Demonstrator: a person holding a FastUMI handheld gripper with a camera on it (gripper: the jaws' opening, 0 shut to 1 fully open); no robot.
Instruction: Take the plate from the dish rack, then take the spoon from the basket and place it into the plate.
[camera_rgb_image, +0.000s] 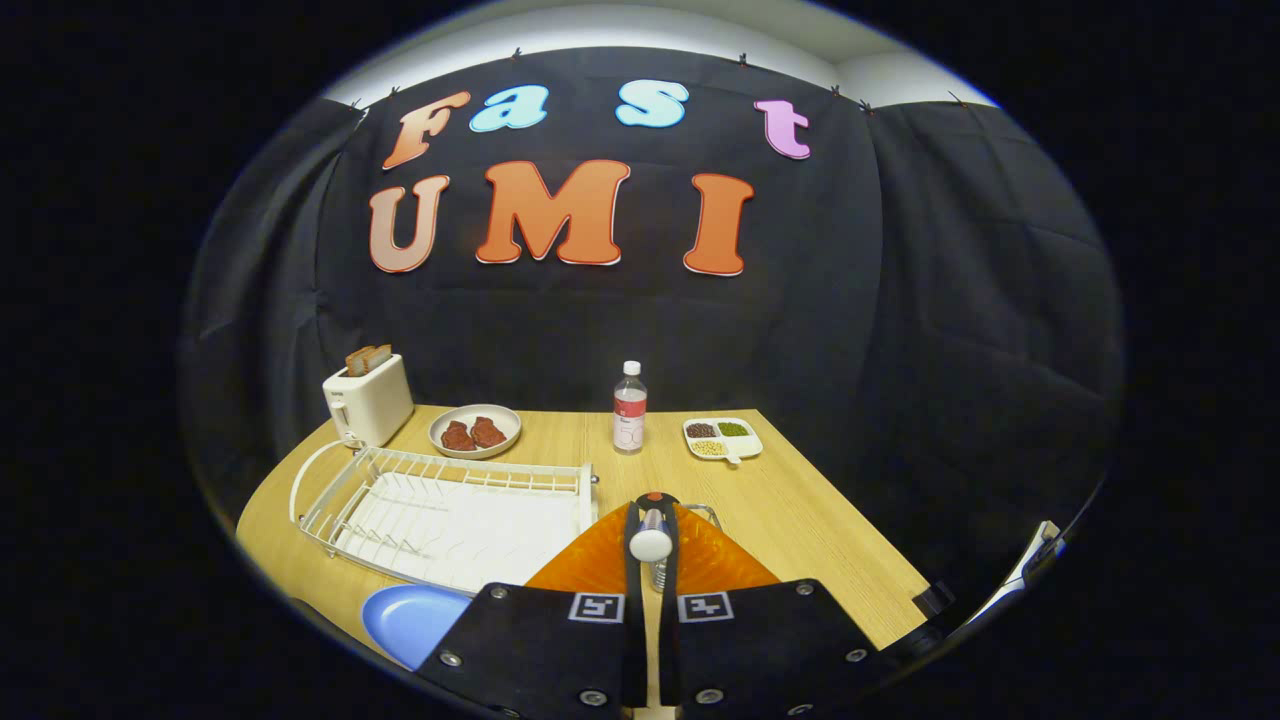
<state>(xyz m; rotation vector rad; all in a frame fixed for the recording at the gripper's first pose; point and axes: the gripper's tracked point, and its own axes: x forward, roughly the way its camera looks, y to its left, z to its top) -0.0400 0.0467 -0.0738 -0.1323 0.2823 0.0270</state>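
Blue plate (410, 618) lies on table (800, 520) beside empty dish rack (450, 510); my gripper (650, 560) pinches spoon (650, 543) handle upright between nearly closed fingers; spoon likely light, stiff, slippery, so I grip mid-handle

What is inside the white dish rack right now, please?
The dish rack holds no dishes, just bare wires and tray. The blue plate lies beside it; the gripper grips the spoon. Its near corner is hidden.

Toaster (368, 400) w/ bread, meat bowl (475, 431), bottle (629, 408), divided tray (722, 438).
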